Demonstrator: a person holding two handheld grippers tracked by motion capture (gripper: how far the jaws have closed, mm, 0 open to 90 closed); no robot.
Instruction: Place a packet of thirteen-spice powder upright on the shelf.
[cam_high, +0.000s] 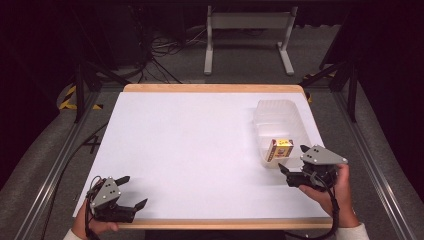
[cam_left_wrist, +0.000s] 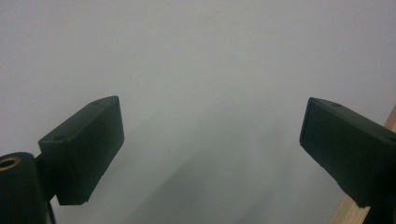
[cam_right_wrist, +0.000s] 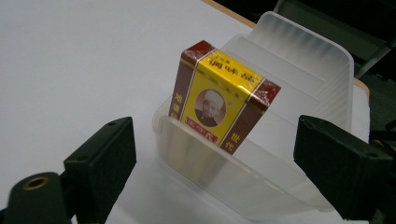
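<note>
A small red and yellow box (cam_high: 281, 149) (cam_right_wrist: 219, 100) with a printed portrait stands tilted in the near end of a clear plastic bin (cam_high: 272, 107) (cam_right_wrist: 308, 42). It leans on the bin's near wall. My right gripper (cam_high: 293, 159) (cam_right_wrist: 215, 135) is just in front of the bin's near end, open, with its jaws well apart and not touching the box. My left gripper (cam_high: 134, 190) (cam_left_wrist: 210, 126) is at the near left corner of the table, open over bare white surface with nothing between its jaws.
The white table top (cam_high: 190, 150) has a wooden rim (cam_high: 215, 88); its near edge shows beside my left gripper (cam_left_wrist: 348, 212). The bin sits by the table's right edge. Beyond the table are a metal stand (cam_high: 247, 37) and cables on the floor.
</note>
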